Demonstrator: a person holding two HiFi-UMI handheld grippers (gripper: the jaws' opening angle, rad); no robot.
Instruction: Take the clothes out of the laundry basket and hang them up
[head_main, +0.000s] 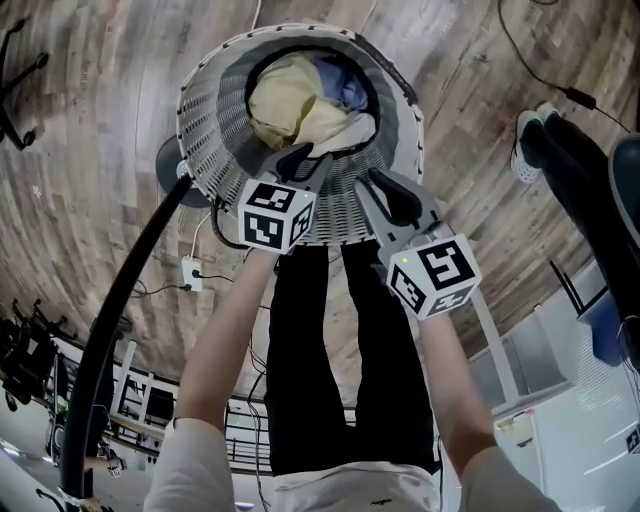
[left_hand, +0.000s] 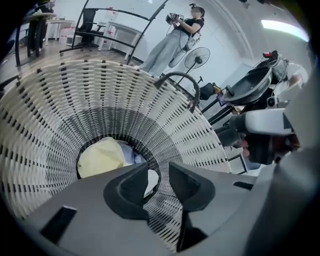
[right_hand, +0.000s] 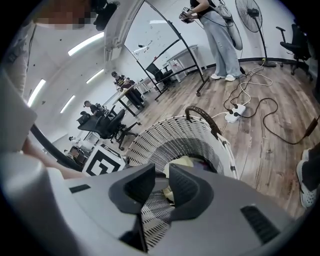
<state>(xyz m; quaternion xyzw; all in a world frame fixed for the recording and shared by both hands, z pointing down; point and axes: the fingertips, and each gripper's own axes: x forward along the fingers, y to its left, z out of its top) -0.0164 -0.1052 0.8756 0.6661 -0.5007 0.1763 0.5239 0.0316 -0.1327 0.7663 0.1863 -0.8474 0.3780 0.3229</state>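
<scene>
Clothes (head_main: 285, 105) in basket (head_main: 205, 120), below left tool (left_hand: 158, 172)

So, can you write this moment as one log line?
phase: pre-grasp above laundry basket | left gripper: open, empty | right gripper: open, empty | clothes: in basket, yellow garment on top

Left tongs (left_hand: 159, 172), right tongs (right_hand: 162, 176): jaws apart

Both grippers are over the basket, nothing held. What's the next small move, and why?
Probably lower the left gripper into the white woven laundry basket onto the pale yellow garment: its jaws stand apart and empty at the rim, and that garment lies on top.
</scene>
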